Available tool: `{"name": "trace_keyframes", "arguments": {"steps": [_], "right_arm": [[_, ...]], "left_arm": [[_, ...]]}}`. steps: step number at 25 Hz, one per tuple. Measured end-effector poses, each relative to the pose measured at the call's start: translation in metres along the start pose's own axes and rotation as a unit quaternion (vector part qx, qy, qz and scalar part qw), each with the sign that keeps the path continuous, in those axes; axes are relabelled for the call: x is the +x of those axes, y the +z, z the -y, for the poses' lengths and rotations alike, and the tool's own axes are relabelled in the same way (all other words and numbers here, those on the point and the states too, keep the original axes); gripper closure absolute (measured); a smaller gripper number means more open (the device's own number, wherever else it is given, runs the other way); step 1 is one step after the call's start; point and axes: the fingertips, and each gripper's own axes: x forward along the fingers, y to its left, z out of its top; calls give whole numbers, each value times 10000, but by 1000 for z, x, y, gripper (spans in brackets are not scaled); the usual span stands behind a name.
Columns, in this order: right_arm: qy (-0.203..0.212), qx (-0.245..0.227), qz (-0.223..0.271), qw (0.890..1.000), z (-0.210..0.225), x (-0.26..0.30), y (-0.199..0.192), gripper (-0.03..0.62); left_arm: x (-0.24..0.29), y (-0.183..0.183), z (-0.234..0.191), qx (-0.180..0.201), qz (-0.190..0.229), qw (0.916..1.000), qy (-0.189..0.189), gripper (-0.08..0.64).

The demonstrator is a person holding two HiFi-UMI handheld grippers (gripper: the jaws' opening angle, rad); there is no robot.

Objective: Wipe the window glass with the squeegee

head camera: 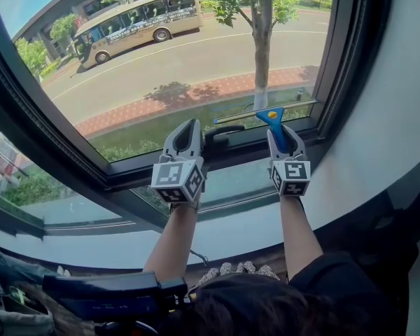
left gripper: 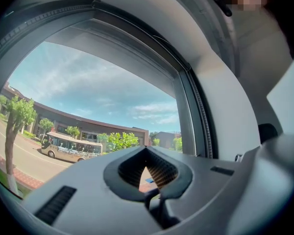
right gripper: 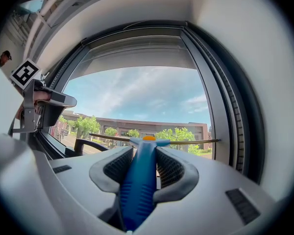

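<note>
Now | right gripper clamped on squeegee, blade low right on window glass, by bottom frame | left gripper closed, empty | risk: handle may twist under pressure, blade lifts, streaks

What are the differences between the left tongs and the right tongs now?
The right tongs are shut on the blue handle of the squeegee; the left tongs are shut on nothing. The right tongs stand close to the right side of the window frame; the left tongs are nearer the middle. Both point at the lower edge of the glass.
</note>
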Motion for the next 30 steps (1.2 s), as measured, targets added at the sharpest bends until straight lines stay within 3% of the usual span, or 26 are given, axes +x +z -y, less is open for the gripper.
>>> {"name": "trace_keyframes", "arguments": {"steps": [30], "right_arm": [[-37, 177, -475, 9987, 4, -2, -22, 451]], "left_arm": [[-13, -17, -5, -200, -49, 9997, 114, 557]]}}
